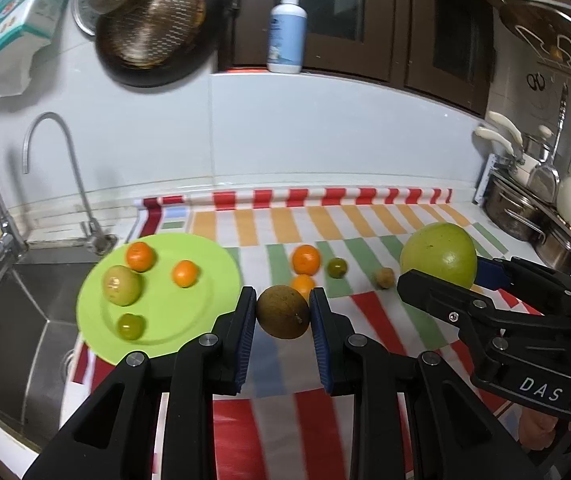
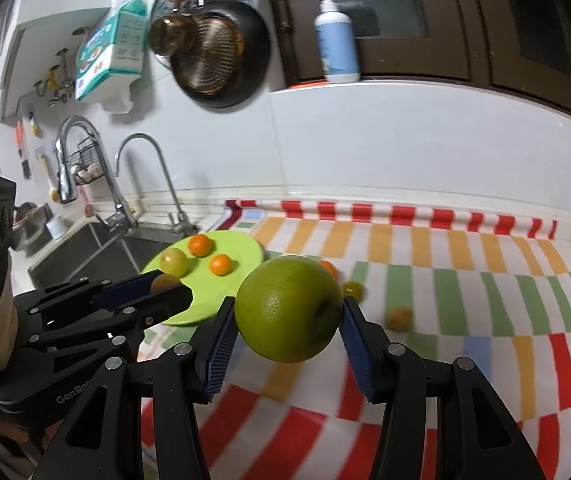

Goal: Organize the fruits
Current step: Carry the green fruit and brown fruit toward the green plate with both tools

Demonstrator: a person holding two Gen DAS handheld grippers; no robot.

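Fruit in both claws: left claw (image 1: 283, 316) grips brown fruit (image 1: 282, 311), right claw (image 2: 285, 326) grips green apple (image 2: 288, 314), both lifted. Next, we judge: carry leftward to green plate (image 1: 189, 320), lower, release.

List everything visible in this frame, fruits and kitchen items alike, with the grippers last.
round flat plate: 1, lime green, beside sink
small fruits on plate: 4, two orange, two green
loose small fruits on striped cloth: 4, two orange, one green, one tan
steel sink: 1, grey, left
pump bottle: 1, white-blue, ledge
left gripper: shut on brown oval fruit
right gripper: shut on large green apple
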